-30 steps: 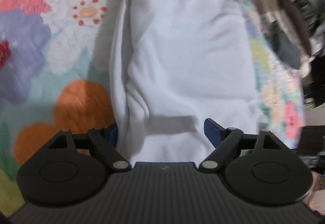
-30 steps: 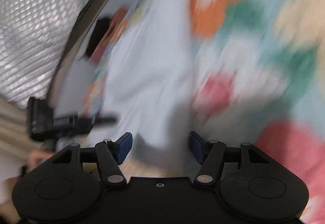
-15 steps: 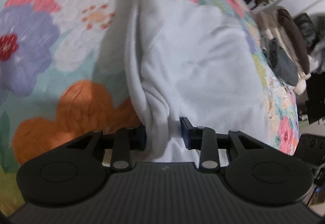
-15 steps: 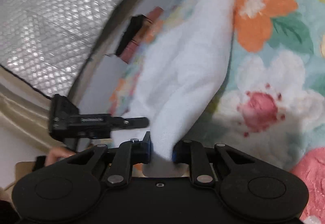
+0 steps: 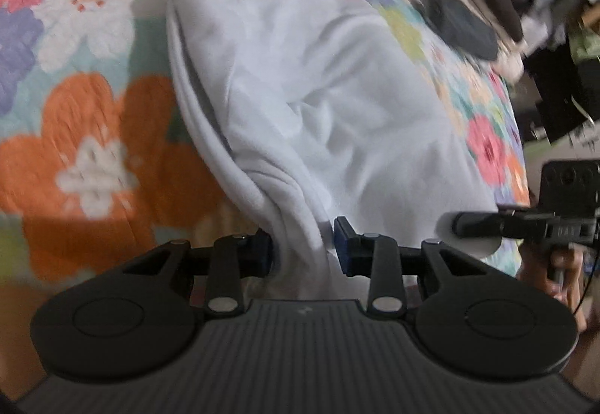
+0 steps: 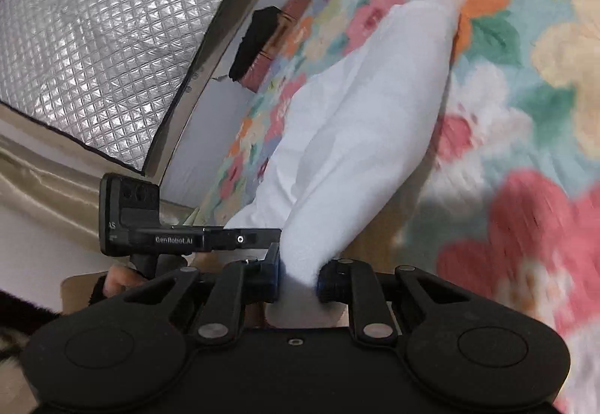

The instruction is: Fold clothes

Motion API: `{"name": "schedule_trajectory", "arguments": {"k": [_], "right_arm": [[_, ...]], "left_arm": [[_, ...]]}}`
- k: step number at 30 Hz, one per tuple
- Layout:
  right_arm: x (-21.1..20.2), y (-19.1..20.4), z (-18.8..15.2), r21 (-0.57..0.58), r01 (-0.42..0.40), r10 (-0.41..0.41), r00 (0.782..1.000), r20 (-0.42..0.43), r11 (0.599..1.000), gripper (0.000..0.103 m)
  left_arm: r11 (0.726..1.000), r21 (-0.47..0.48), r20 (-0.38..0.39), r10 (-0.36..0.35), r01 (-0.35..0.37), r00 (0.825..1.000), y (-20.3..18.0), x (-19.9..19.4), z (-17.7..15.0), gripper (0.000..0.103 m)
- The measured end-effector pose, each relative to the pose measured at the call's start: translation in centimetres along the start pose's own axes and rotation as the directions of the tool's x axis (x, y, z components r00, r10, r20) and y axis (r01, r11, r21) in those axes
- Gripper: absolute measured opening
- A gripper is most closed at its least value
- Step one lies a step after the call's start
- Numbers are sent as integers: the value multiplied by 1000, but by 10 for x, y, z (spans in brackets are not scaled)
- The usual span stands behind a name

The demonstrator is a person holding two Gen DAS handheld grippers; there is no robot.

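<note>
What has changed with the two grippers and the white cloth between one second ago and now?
Both grippers were open one second ago. The left gripper has since closed on a bunched near edge of the white fleece cloth, and the right gripper has closed on another part of that edge. Both have begun lifting it, so the cloth rises toward them. The cloth's far end stayed on the floral quilt.

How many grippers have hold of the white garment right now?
2: the left gripper pinches its bunched near-left edge; the right gripper pinches the near-right corner of the white garment.
</note>
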State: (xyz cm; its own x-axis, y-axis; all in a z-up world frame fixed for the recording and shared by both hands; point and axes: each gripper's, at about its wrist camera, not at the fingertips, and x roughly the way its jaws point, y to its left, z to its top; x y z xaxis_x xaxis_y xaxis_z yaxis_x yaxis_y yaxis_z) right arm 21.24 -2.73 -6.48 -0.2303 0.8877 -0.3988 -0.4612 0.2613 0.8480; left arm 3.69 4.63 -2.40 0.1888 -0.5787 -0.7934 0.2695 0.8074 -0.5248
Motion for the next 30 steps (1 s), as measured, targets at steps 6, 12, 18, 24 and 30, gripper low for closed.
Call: {"name": "schedule_trajectory", "arguments": {"k": [6,12,18,24,30], "right_arm": [[-5,-13,-12,70,6,-6,1000,-5,998,21],[3,-13,19,121,-82,75,995,61,989,21],[1,-15,65,177,-89,68,990,124,980,21],[10,-18,101,205,-35,-1,985,172,978,20],[22,-41,123,327,11,-91,969,231,945,20]], "left_arm": [[999,-48,-35,-2,1,999,7,18,0,33],[986,-157,-7,-55,53,998,27,12,17,35],[955,-259,32,-141,145,989,46,1,41,37],[941,-303,99,-127,151,987,53,-5,79,42],[885,-399,146,-196,239,970,75,33,124,42]]}}
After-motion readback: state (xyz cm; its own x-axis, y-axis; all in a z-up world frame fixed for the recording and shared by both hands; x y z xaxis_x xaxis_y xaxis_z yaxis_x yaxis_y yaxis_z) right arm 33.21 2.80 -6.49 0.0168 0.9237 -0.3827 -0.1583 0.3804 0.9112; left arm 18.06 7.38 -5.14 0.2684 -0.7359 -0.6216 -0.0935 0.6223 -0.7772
